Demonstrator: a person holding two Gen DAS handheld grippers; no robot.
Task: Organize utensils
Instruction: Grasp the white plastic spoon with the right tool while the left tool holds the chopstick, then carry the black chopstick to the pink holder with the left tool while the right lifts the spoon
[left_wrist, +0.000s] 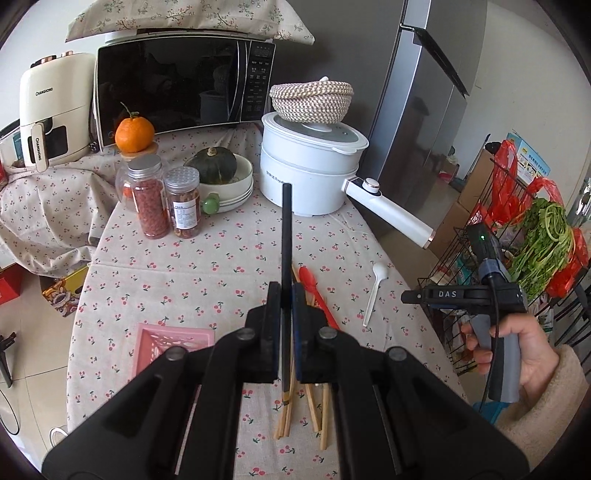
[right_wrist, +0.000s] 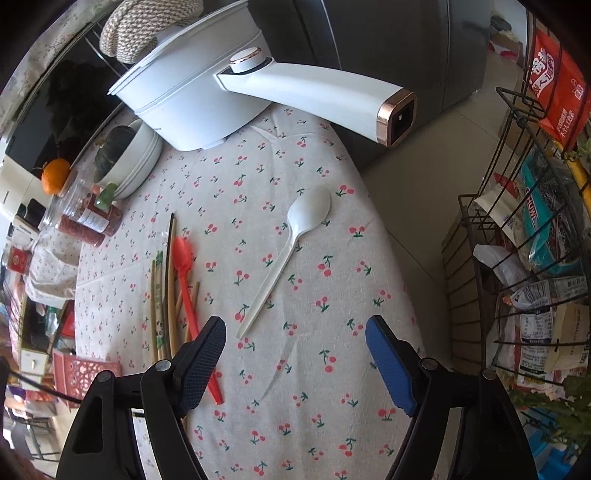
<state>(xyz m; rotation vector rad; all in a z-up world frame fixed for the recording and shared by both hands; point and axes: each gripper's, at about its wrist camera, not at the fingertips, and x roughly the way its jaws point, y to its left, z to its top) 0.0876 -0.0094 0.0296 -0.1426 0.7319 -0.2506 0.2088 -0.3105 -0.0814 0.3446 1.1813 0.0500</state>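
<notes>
My left gripper (left_wrist: 286, 295) is shut on a black chopstick (left_wrist: 286, 236) and holds it above the table, pointing away. Under it lie several wooden chopsticks (left_wrist: 317, 410) and a red spoon (left_wrist: 317, 291). A white plastic spoon (left_wrist: 375, 291) lies to the right. A pink slotted basket (left_wrist: 162, 341) sits at the lower left. My right gripper (right_wrist: 295, 332) is open and empty, low over the cloth just behind the white spoon's (right_wrist: 291, 240) handle end. The red spoon (right_wrist: 188, 295), wooden chopsticks (right_wrist: 162, 306) and pink basket (right_wrist: 83, 373) lie to its left.
A white electric pot (left_wrist: 310, 173) with a long handle (left_wrist: 391, 214) stands at the back, a woven basket (left_wrist: 310, 101) on its lid. Two jars (left_wrist: 166, 203), a bowl with a squash (left_wrist: 225, 181), an orange (left_wrist: 134, 134) and a microwave (left_wrist: 177, 85) stand behind. A wire rack (left_wrist: 517, 258) is right of the table.
</notes>
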